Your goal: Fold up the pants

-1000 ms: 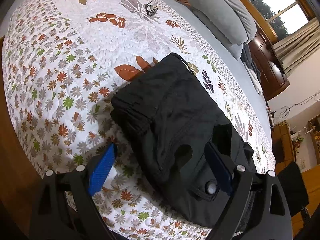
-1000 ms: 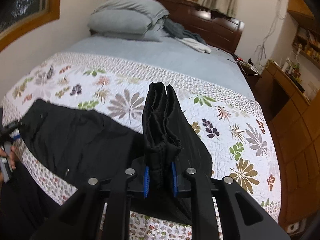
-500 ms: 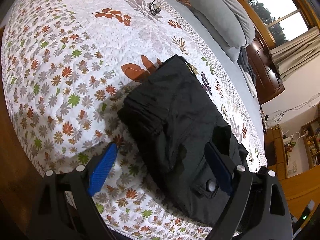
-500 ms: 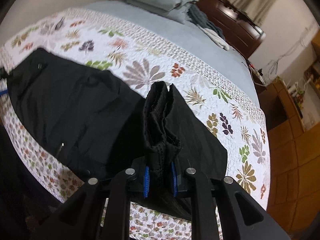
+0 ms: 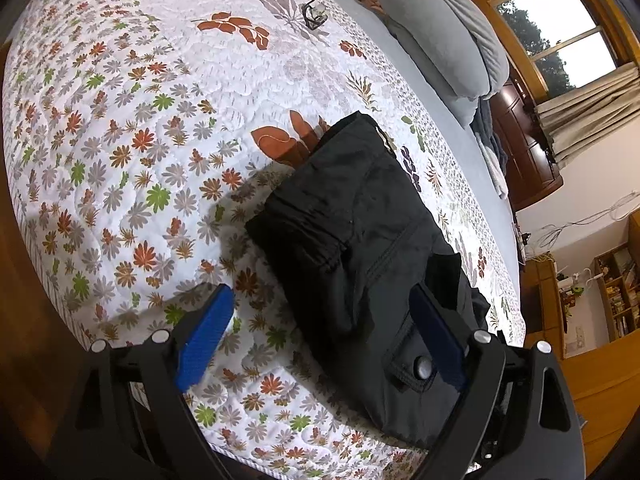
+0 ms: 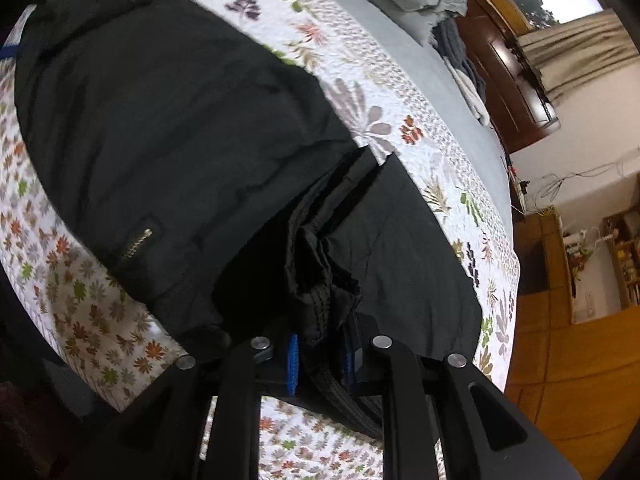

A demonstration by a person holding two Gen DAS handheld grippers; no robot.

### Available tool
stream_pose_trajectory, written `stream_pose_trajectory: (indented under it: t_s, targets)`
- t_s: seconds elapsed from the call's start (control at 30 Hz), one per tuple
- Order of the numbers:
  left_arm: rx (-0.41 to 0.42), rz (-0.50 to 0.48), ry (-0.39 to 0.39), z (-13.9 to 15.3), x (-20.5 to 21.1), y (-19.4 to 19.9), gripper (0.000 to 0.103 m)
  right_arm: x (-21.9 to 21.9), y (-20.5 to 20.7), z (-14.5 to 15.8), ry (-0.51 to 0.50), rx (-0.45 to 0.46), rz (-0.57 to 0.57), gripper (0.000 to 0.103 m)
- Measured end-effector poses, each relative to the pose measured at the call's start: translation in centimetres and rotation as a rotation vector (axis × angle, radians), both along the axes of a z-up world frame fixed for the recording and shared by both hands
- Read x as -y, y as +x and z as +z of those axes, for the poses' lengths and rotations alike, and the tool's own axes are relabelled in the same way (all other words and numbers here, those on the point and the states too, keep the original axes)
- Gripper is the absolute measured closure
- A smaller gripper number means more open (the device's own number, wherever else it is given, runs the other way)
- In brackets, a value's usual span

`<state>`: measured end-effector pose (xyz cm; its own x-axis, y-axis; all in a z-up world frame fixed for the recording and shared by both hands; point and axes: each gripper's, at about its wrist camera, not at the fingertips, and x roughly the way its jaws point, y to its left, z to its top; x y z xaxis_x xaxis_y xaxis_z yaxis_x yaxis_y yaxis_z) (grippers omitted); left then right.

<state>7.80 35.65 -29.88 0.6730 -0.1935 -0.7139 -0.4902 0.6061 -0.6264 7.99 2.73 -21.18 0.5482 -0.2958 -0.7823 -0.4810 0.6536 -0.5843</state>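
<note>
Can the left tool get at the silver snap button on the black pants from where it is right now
Probably yes. The left tool stands open and empty over the pants, and the snap button lies uncovered just inside its right-hand finger, with nothing in between.

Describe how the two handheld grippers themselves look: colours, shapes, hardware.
Both match. The left gripper has a black angular frame with cut-out openings, round silver bolt heads and two flat blue ribbed pads. The right gripper has the same black frame, silver bolts and blue pads. No cables or sleeves show.
</note>
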Motion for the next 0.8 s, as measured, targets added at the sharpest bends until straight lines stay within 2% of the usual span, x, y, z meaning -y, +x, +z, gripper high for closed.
stream_pose_trajectory:
  t_s: [0.17, 0.3, 0.37, 0.43, 0.47, 0.53, 0.63, 0.7, 0.8]
  targets:
    - [0.000, 0.004, -0.009, -0.1, -0.2, -0.3, 0.014, -0.2, -0.3, -2.2, -0.016, -0.019, 0.002, 0.085]
    - [-0.001, 0.006, -0.011, -0.2, -0.4, -0.6, 0.013, 0.3, -0.5, -1.8, 0.023, -0.021, 0.007, 0.072]
    - [-0.004, 0.008, -0.017, -0.3, -0.6, -0.7, 0.013, 1.0, -0.7, -0.2, 0.120, -0.040, 0.002, 0.064]
    - [-0.006, 0.012, -0.021, -0.4, -0.7, -0.8, 0.013, 2.3, -1.0, 2.6, 0.277, -0.066, -0.005, 0.060]
    - [-0.007, 0.014, -0.023, -0.5, -0.8, -0.9, 0.013, 3.1, -1.3, 4.5, 0.354, -0.064, -0.008, 0.053]
    - [-0.009, 0.019, -0.028, -0.6, -1.0, -1.1, 0.013, 4.6, -1.4, 6.9, 0.424, -0.025, -0.021, 0.049]
    - [-0.009, 0.018, -0.028, -0.7, -1.0, -1.2, 0.013, 7.2, 0.9, 7.6, 0.410, 0.009, -0.136, 0.048]
    - [-0.011, 0.012, -0.024, -0.6, -0.7, -1.0, 0.013, 8.4, 3.2, 6.4, 0.378, -0.003, -0.217, 0.049]
    - [-0.017, 0.010, -0.024, -0.5, -0.4, -0.8, 0.013, 8.3, 4.5, 4.3, 0.368, -0.046, -0.256, 0.050]
